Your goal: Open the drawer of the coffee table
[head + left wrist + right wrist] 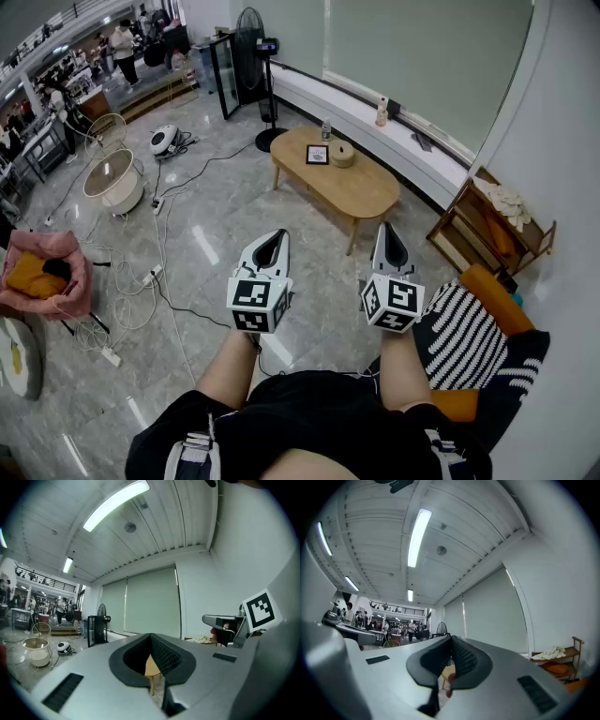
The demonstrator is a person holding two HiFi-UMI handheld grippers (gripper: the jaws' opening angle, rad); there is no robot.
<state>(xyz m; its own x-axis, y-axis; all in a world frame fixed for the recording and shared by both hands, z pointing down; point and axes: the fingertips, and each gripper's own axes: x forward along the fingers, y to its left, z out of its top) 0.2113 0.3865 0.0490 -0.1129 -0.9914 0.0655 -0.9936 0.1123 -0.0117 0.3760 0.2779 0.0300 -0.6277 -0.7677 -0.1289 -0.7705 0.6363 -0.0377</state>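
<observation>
**A:** Room layout?
**B:** Floor (216, 216) was glossy grey marble tile, with cables (141, 281) and a power strip (111, 357) strewn over it. Right wall (553, 122) was plain white.
**A:** Windows, light?
**B:** Pale roller blinds (412, 47) were down along the far side, with a low white ledge (375, 127) under them. Ceiling (154, 527) was white slats, tube light (117, 503) on.
**A:** Furniture?
**B:** Standing fan (251, 28) was beside a black cabinet (225, 70) at the far end. Wooden shelf (492, 225) stood by the right wall, with an orange seat (497, 300) and striped cushion (459, 337) near it. Round wire-frame table (112, 178) and pink bag (52, 272) sat on the left. People (122, 37) stood far back, too small to detail.
</observation>
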